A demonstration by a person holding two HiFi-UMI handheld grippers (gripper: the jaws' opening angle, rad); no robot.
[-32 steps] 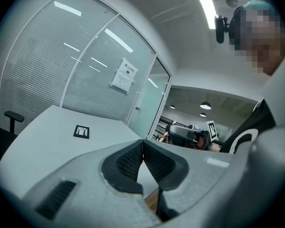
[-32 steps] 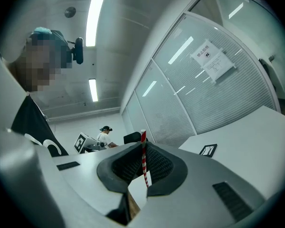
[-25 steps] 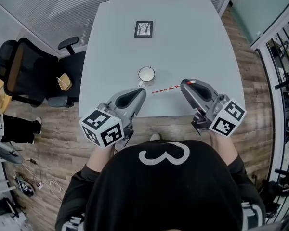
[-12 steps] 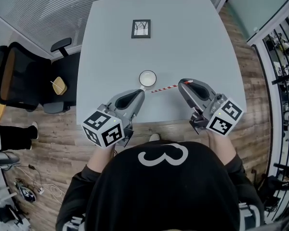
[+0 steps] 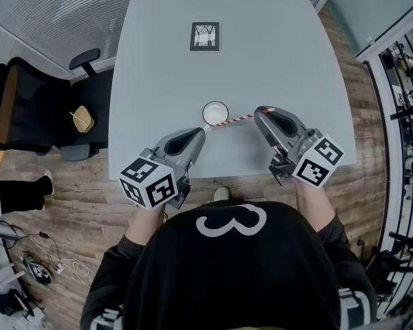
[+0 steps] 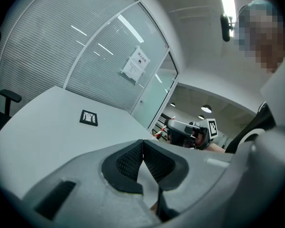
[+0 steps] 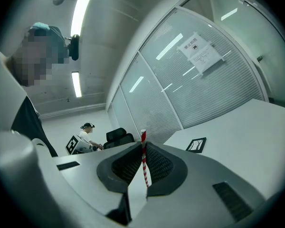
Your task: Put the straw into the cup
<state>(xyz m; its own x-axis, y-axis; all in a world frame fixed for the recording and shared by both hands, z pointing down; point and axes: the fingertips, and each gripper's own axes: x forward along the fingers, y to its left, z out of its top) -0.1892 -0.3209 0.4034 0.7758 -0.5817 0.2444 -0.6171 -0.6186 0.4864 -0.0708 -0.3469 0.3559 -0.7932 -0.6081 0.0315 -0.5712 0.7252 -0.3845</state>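
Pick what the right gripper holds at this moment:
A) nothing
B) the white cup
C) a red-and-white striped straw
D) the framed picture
C: the right gripper has its jaws closed on the striped straw, whose free end points toward the cup in the head view.

A pale grey square table (image 5: 275,53) fills the upper middle of the frame, above a wood-plank floor (image 5: 76,184). A round white cup (image 5: 214,112) stands near the table's lower edge. At centre right, the right gripper (image 5: 260,111) holds a red-and-white striped straw (image 5: 235,119). The straw runs left and slightly down, and its free end lies at the cup's lower right rim. The left gripper (image 5: 198,133) sits just below the cup, its tip pointing toward it. A small black-framed square picture (image 5: 205,36) lies flat near the top. A black office chair (image 5: 27,108) stands at the left edge. The person's black shirt (image 5: 227,273) fills the bottom.
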